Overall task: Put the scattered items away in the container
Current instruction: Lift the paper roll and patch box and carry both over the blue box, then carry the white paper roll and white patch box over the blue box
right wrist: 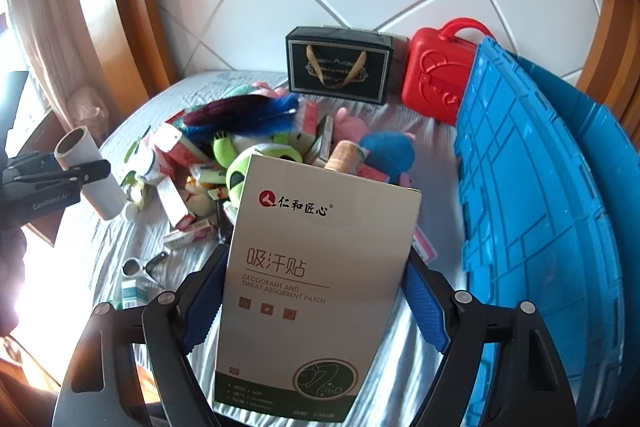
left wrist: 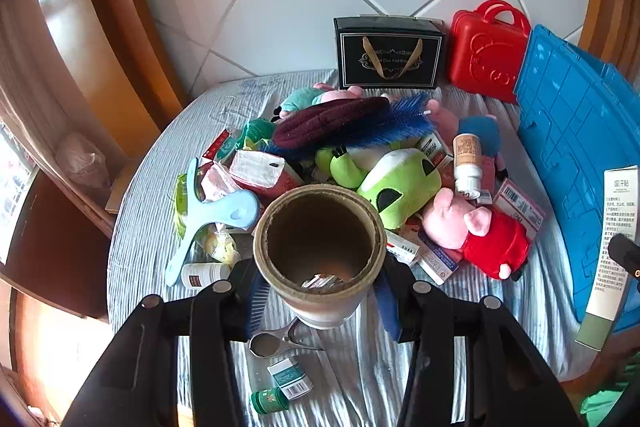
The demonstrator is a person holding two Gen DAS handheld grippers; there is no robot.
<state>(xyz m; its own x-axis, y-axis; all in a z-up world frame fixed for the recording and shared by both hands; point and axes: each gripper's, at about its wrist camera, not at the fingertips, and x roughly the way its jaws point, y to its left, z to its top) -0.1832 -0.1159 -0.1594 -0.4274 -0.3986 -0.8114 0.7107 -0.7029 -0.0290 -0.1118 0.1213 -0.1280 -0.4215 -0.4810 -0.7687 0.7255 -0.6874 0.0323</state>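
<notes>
Blue crate (right wrist: 540, 211) wall stands just beside the right tool's (right wrist: 316, 291) box (right wrist: 316, 291).

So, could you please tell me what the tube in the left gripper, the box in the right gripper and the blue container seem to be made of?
Tube: probably cardboard, with a matte brown inside and a layered rim; the white outside looks smoother.
Box: printed paperboard, going by its flat folded faces and slight sheen.
Blue container: moulded plastic, glossy, with raised ribs.

Left gripper (left wrist: 320, 301) and right gripper (right wrist: 316, 291) both tilt steeply downward, jaws clamped on loads.
</notes>
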